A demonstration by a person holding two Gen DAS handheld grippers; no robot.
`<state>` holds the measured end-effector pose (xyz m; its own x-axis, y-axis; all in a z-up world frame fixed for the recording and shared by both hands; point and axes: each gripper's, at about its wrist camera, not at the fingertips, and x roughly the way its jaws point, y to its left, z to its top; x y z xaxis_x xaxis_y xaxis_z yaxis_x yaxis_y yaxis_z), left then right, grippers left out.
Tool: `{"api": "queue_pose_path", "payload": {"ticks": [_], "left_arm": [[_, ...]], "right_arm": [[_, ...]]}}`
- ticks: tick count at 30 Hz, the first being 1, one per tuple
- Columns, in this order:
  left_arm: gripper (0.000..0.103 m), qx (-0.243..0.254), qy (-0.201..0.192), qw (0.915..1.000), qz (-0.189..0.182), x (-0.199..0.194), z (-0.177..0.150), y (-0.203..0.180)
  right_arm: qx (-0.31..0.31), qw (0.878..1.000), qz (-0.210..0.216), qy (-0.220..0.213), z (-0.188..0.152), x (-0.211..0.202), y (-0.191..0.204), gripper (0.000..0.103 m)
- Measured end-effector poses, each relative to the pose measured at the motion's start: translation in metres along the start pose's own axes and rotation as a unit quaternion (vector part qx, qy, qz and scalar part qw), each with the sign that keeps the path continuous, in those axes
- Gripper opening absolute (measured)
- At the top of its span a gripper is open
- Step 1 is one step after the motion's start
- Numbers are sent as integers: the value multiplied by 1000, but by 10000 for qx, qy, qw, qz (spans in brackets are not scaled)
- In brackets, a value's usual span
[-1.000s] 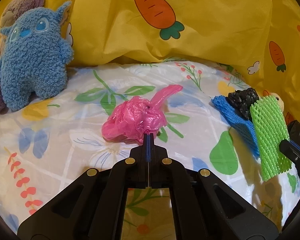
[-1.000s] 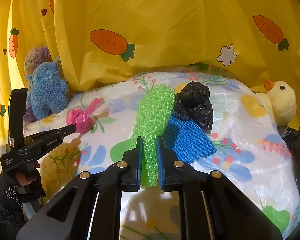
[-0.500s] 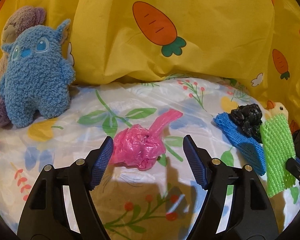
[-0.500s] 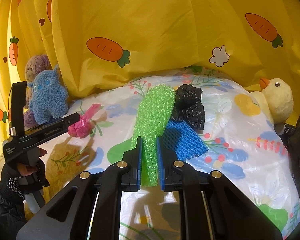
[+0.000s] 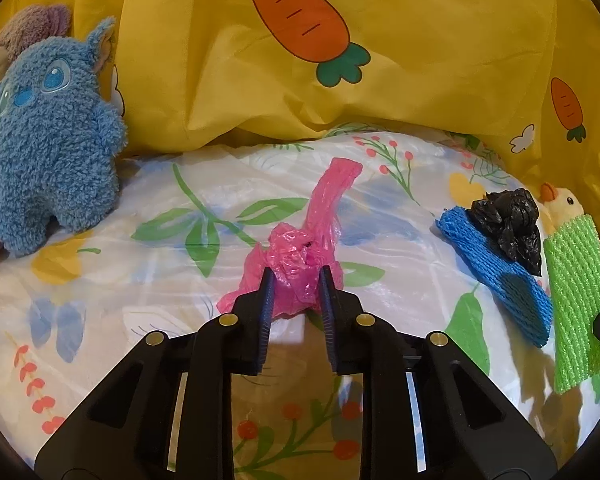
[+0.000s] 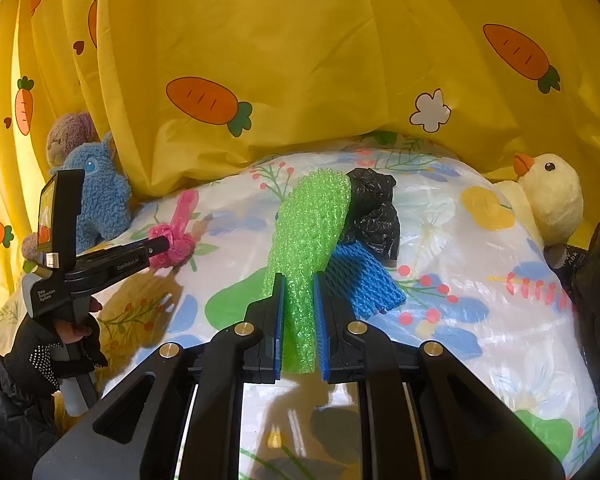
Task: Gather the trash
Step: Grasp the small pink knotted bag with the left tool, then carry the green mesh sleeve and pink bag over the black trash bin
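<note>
**Trash Collection: Two Items Engaged, Two Items Remaining**

**Progress.** Four pieces of trash are visible on the floral-printed plastic sheet. None has reached a container in these views. A dark plastic bag sits at the right edge of the right wrist view; whether it serves as the collection bag cannot be determined. The flat blue foam net sleeve and the crumpled black plastic bag lying on its far end are untouched and judged to be pending.

**Left gripper.** The left gripper has its jaws partly spread, one on each side of the crumpled pink plastic bag. The pads touch or nearly touch the plastic; a firm pinch is not confirmed. The pink bag rests on the sheet near its centre, its twisted tail pointing toward the yellow carrot-print fabric.

**Right gripper.** The right gripper pinches the near end of the green foam net sleeve between its jaws. The sleeve extends forward over the blue sleeve and beside the black bag.

**Non-task objects.** The blue plush toy and the yellow plush duck stand at the sheet edges.
</note>
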<state>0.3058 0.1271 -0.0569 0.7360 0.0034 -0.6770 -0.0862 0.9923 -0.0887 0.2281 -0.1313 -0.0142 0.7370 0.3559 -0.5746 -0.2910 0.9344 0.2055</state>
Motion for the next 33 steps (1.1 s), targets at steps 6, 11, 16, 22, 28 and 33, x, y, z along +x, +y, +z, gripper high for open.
{"api": "queue_pose_path", "payload": {"ticks": [6, 11, 16, 22, 28, 33], "left_arm": [[12, -48, -94, 9999, -2, -13, -5, -3], [11, 108, -363, 9992, -121, -49, -8, -21], [11, 420, -644, 9962, -412, -91, -18, -58], [11, 857, -889, 9882, -902, -132, -32, -117], [12, 1355, -1008, 9719, -1641, -161, -42, -196], [12, 1702, -1003, 9544, -2239, -170, -46, -269]], "right_arm": [[39, 10000, -4, -39, -2, -7, -4, 14], [56, 9999, -11, -127, -4, -23, -6, 14], [59, 9997, -51, -248, -7, -49, -12, 14], [109, 9988, -251, -413, -19, -89, -33, 14], [283, 9953, -727, -580, -29, -125, -72, 14], [554, 9852, -1362, -883, -27, -160, -120, 14]]}}
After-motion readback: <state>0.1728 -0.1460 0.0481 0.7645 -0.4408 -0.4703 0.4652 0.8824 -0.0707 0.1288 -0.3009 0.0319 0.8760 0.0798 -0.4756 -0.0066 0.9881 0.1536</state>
